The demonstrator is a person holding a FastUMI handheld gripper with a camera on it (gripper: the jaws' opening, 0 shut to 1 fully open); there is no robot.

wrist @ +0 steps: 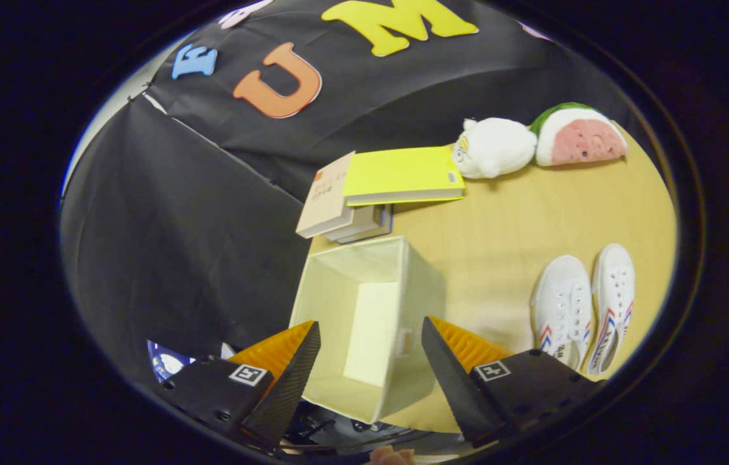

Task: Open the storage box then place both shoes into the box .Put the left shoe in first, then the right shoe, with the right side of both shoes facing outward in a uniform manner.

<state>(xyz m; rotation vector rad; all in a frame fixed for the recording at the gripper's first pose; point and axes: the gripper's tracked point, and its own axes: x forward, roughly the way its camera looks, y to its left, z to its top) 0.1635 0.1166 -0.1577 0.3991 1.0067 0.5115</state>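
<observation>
Two shoes (581,310) are lying side by side on the surface (507,219), well apart from the box (364,323), awaiting placement. Box is standing open and empty. Claw (371,361) is hovering spread above the box, gripping nothing.

The gripper (371,352) is held with its two fingers (293,368) spread wide apart, and nothing is pressed or gripped between them.
</observation>
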